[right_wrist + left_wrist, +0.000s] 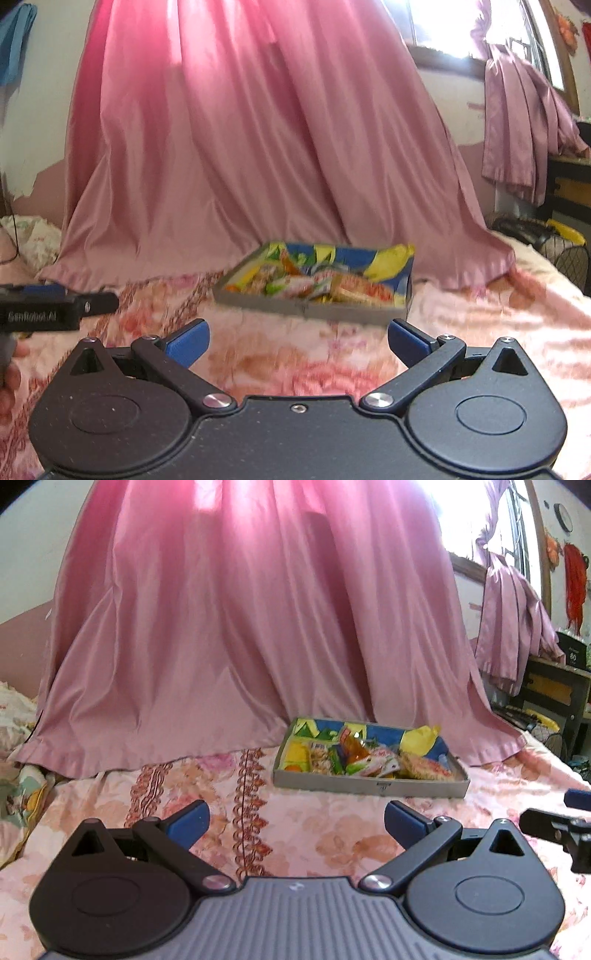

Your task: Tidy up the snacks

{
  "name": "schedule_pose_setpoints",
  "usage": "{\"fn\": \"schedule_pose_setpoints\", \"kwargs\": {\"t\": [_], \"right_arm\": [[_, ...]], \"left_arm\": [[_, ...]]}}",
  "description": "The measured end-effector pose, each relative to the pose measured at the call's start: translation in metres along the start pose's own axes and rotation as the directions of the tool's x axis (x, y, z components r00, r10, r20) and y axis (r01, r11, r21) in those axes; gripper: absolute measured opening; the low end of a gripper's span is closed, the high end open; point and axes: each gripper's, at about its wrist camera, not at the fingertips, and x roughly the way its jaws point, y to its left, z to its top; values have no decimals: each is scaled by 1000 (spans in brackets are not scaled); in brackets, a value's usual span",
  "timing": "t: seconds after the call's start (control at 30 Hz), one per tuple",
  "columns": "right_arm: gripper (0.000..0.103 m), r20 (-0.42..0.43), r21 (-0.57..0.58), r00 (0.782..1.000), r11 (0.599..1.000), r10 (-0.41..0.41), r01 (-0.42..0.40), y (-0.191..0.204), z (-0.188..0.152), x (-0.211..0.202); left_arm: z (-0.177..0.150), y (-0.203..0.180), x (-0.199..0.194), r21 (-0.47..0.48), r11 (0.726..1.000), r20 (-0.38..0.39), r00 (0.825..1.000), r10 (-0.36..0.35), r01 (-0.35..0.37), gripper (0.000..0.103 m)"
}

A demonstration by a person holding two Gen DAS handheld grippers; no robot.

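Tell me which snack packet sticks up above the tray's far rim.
The crumpled yellow packet at the shallow cardboard tray's far right corner; the other packets lie lower inside.

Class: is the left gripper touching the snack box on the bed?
Apart. In the left wrist view the left gripper is open, and floral bedspread shows between its fingertips and the snack box.

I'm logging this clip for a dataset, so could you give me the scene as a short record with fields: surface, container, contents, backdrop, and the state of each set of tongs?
surface: pink floral bedspread
container: shallow grey cardboard tray, resting on the bedspread
contents: mixed colourful snack packets piled inside the tray
backdrop: pink satin curtain draping onto the bed behind the tray
left tongs: open, empty, short of the tray
right tongs: open, empty, short of the tray
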Motion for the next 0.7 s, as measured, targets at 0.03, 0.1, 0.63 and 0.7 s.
{"fn": "schedule_pose_setpoints", "kwargs": {"t": [0.03,0.1,0.63,0.7], "right_arm": [[102,-6,5,1000,1000,1,-1,0,-4,-1],[102,-21,15,1000,1000,7,-6,-1,-11,-1],[102,-78,36,997,999,17,-14,-5,-23,8],[102,-79,38,997,999,18,-15,-5,-23,8]], "left_arm": [[-2,0,0,-1,1000,-4,1000,3,-3,103],[-5,0,0,1,1000,-9,1000,7,-7,103],[-18,-4,1,18,1000,-65,998,24,-23,103],[-18,-3,2,20,1000,-65,998,24,-23,103]]}}
